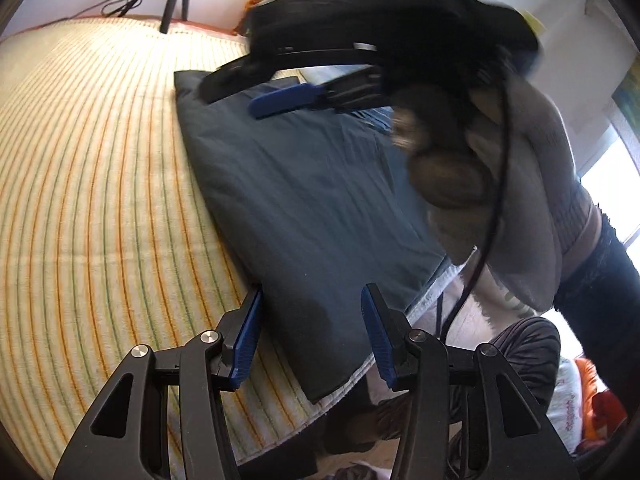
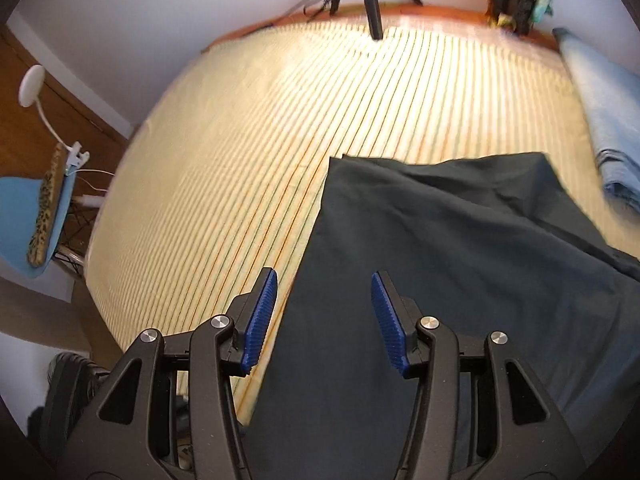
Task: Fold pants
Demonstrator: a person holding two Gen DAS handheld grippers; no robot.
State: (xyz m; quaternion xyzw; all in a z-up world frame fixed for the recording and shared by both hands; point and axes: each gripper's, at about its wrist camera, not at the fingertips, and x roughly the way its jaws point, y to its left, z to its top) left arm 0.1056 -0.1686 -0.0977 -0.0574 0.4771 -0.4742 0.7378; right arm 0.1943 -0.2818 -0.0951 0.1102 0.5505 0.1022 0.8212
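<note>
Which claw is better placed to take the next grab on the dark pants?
Probably the left claw: open, straddling the pants' edge near the bed edge. The right claw, also open, looks raised above them.

Both grippers share one build: matte black linked arms with triangular cut-outs, round silver pivot screws, and ribbed blue pads (image 2: 260, 322). The left gripper (image 1: 311, 334) and right gripper (image 2: 324, 320) match. A black cable (image 1: 490, 216) hangs beside the person's grey sleeve (image 1: 532, 200) and bare-skinned hand (image 1: 436, 156).
</note>
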